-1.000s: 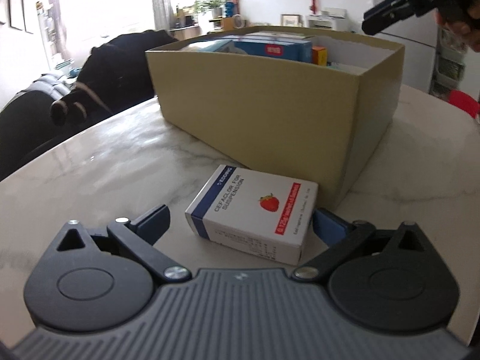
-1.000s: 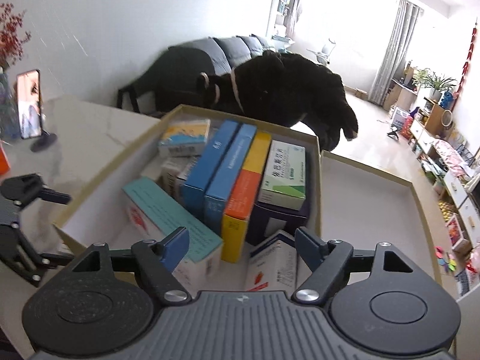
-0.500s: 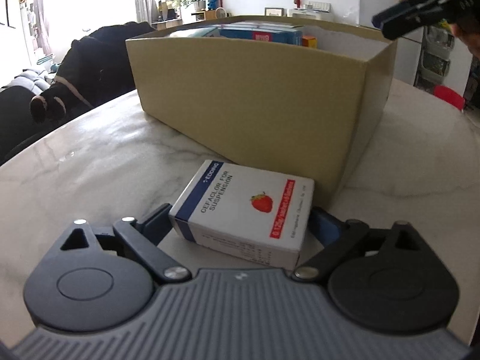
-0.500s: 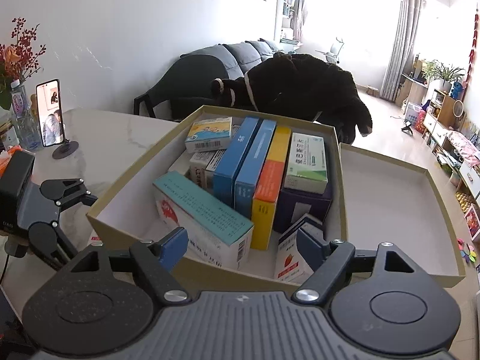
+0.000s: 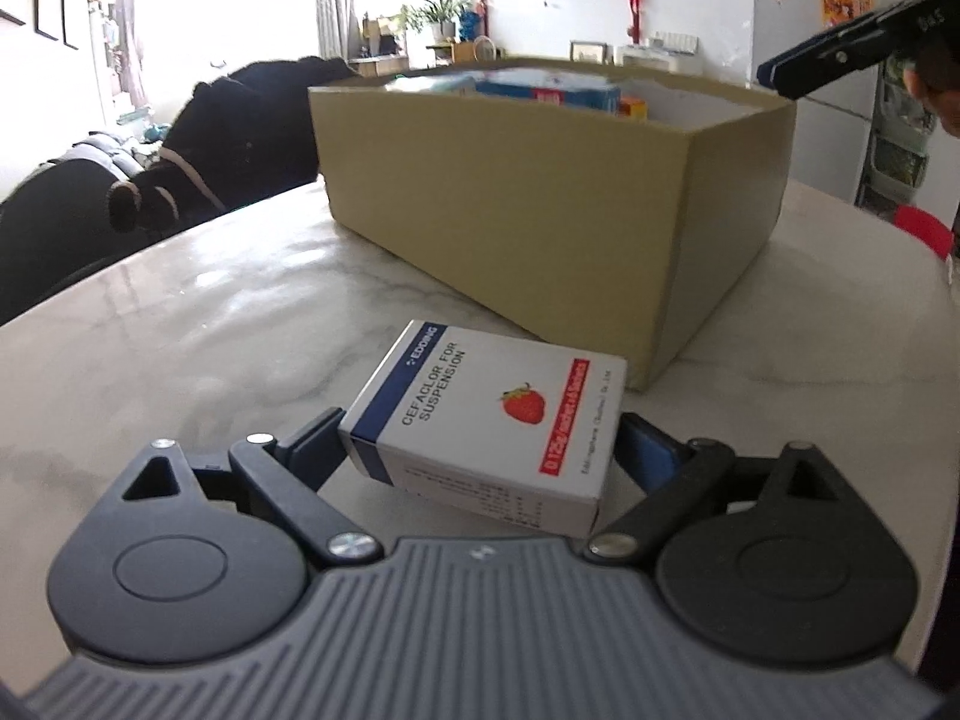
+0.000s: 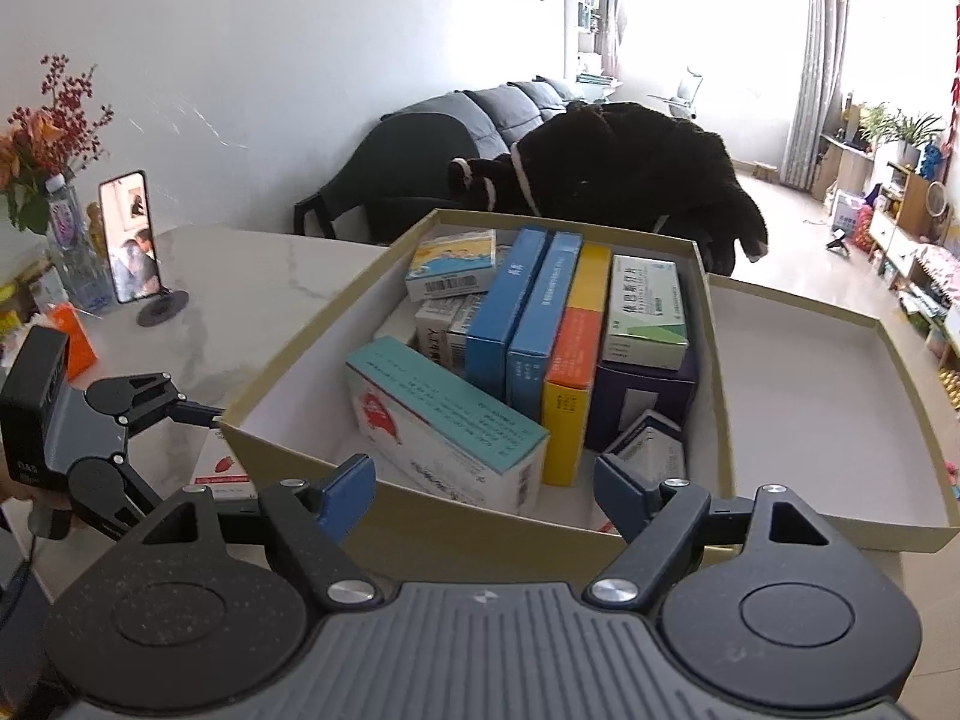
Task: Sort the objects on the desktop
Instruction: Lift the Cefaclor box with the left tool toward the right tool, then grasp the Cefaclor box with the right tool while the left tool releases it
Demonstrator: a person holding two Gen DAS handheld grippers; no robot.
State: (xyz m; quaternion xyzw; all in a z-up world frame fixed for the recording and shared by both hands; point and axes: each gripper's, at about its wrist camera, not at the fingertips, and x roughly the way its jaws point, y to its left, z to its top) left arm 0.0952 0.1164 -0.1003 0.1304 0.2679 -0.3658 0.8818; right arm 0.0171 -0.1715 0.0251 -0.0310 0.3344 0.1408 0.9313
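Left gripper: spread wide, just been closing, with the medicine box between the jaws. Left fingertip against the near left corner of the carton, right fingertip against its right end. Grasping the carton by its two short ends, by the look of the contact on both sides.

Medicine box: white, flat on its broad face on the marble table. Dark blue band along the left end, red strip along the right end, a strawberry printed between them, lettering "CEFACLOR FOR SUSPENSION". Turned slightly askew, far right corner just beside the near corner of the cardboard box. Seen from the right wrist as a sliver of white with the strawberry, outside the cardboard box's left wall.

Right gripper: released, jaws well apart, nothing between the blue fingertips. Hovers over the near wall of the cardboard box, pointing down into it.

Inside the cardboard box: cartons packed along the far side, among them two blue ones on edge, a yellow-and-orange one beside them, a teal-topped one leaning at the front. Shallow lid open-side up, touching the cardboard box on its right.
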